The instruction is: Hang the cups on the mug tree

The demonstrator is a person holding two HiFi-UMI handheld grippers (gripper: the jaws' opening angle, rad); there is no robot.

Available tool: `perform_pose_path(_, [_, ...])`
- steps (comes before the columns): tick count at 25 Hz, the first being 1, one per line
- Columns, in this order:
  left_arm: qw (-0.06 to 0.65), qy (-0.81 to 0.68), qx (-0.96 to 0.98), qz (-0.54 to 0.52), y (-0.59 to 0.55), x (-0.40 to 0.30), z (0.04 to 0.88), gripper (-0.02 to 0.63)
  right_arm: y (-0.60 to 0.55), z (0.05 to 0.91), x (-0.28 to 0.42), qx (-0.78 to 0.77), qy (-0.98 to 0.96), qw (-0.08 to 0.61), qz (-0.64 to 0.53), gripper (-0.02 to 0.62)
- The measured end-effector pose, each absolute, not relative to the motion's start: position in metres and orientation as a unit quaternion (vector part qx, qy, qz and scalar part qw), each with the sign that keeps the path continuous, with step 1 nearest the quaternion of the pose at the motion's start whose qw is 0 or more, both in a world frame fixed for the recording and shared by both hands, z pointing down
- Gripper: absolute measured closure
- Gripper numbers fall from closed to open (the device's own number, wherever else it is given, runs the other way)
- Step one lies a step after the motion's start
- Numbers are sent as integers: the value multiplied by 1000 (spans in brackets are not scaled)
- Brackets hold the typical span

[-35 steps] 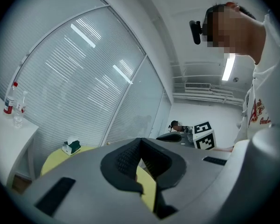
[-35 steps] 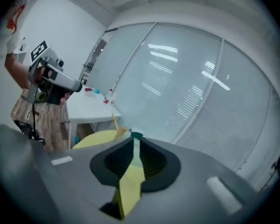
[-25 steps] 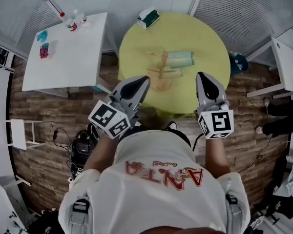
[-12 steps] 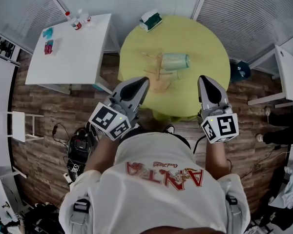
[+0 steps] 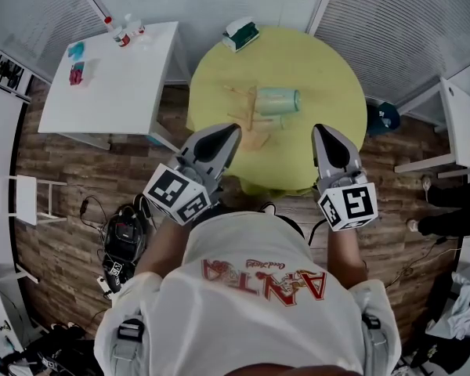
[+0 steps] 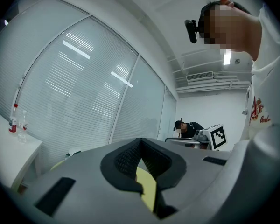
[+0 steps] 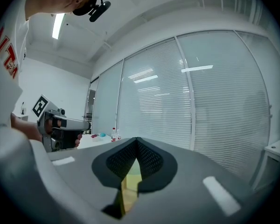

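I count one cup (image 5: pixel 277 100), one wooden mug tree (image 5: pixel 249 121) and two hand-held grippers. I hold both level at the near edge of the round yellow table (image 5: pixel 333 65). The left hand-held gripper (image 5: pixel 233 130) and the right hand-held gripper (image 5: pixel 323 130) are both closed and empty. The cup is pale green, mid-table, against the tree's pegs.

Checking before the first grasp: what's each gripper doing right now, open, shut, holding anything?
Left gripper: jaws closed, nothing between them.
Right gripper: jaws closed, nothing between them.
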State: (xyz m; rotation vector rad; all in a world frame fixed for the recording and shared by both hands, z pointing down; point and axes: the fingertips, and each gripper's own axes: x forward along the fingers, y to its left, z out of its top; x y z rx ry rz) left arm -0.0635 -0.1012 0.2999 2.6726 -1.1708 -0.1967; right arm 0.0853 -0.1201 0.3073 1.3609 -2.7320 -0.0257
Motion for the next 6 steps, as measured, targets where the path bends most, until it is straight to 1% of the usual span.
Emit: perform_pose_path(6, [111, -398, 908, -65, -104, -67, 301, 598, -124, 309, 85, 450, -892, 45, -2, 594])
